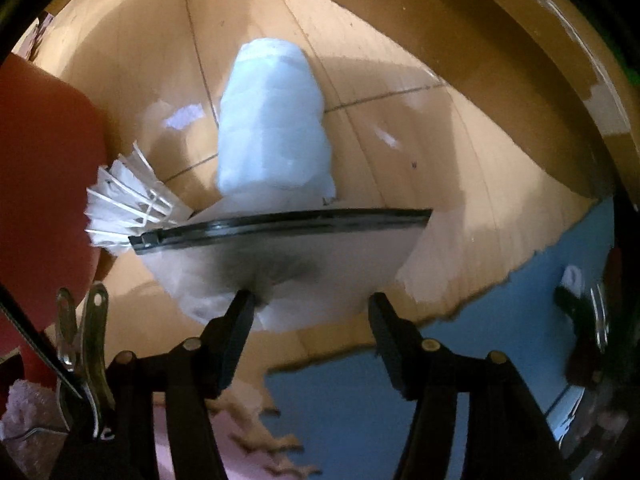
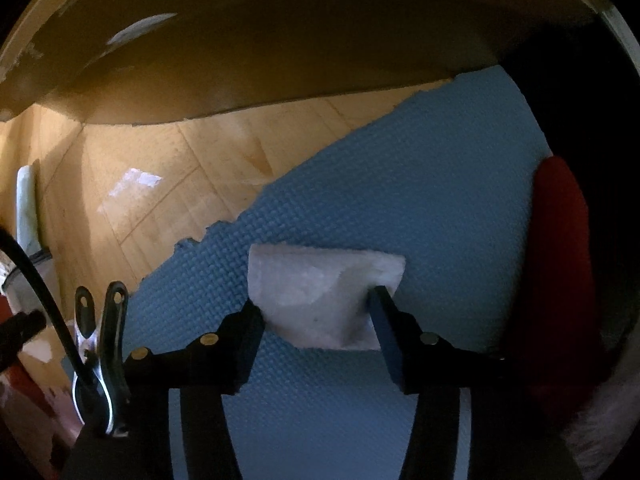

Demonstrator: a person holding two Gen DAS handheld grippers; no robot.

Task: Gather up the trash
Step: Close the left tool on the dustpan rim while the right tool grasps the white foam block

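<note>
A wad of white paper [image 1: 272, 120] lies on the wooden floor [image 1: 400, 140], just beyond the black lip of a white dustpan [image 1: 280, 264]. Left of the lip sits a white shuttlecock [image 1: 128, 204]. My left gripper [image 1: 310, 300] points down at the dustpan's back, with both fingertips against its white body. In the right wrist view, a crumpled white tissue [image 2: 316, 292] rests on the blue foam mat [image 2: 400, 200]. My right gripper [image 2: 316, 300] has a fingertip pressed against each side of it. The dustpan [image 2: 22, 284] and the paper wad [image 2: 26, 200] also show at that view's far left.
A red rounded object [image 1: 44, 184] stands close on the left of the dustpan, and a red shape [image 2: 560, 264] stands right of the tissue. Dark brown furniture [image 2: 280, 60] overhangs the floor beyond. The blue mat's torn edge [image 1: 460, 308] meets a pink piece [image 1: 240, 444].
</note>
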